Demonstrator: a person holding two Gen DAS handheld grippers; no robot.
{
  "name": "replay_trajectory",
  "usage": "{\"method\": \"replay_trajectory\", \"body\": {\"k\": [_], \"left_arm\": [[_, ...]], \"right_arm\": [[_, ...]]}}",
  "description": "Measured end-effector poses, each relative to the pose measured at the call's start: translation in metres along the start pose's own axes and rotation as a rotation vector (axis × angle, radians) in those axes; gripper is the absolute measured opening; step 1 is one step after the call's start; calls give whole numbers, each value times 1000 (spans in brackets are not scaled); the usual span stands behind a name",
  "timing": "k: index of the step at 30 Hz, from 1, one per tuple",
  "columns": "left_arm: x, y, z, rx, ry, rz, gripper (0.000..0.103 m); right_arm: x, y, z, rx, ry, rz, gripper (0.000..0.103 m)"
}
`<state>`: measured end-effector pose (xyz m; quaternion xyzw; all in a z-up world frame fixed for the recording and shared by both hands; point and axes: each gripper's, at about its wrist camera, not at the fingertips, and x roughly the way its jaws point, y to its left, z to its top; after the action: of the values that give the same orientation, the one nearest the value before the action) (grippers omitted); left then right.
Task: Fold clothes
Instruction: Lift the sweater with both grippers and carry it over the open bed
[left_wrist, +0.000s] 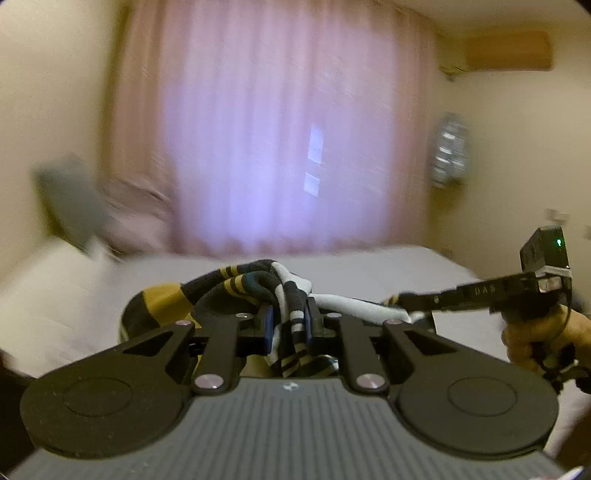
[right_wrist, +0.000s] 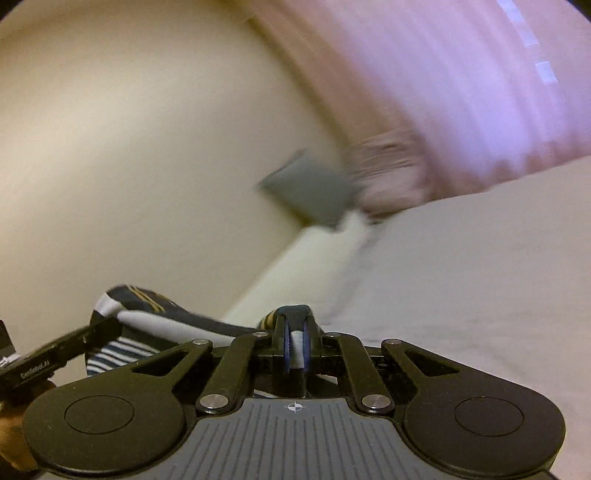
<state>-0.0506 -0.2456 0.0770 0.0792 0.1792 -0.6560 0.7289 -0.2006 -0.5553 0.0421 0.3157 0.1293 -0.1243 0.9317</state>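
Between both claws (left_wrist: 290, 325): striped garment (left_wrist: 229, 284).

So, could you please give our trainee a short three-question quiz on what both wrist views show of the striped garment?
1. True or false: the left gripper is shut on the striped garment.
2. What does the right gripper pinch? A) the curtain B) the striped garment C) nothing
3. Fill in: behind the bed hangs a pink ____.

Key: 1 true; 2 B; 3 curtain.
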Motion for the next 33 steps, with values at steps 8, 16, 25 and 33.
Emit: {"method": "replay_trajectory", "body": {"k": [8,16,25,33], "left_arm": [[132,-185,-68,-99,300,-321,12],[151,-262,-62,30,303,-614,12],[59,-250,-1,111,20,-731,12],[71,-230,69,-25,19,-652,13]], "right_arm": [[-233,-173,-16,164,-41,-336,6],[-374,-202,-42,283,-225,-513,6],[-430,-89,-29,127,-485,-508,6],[-378,-45,73,-30,-508,-470,6]]}}
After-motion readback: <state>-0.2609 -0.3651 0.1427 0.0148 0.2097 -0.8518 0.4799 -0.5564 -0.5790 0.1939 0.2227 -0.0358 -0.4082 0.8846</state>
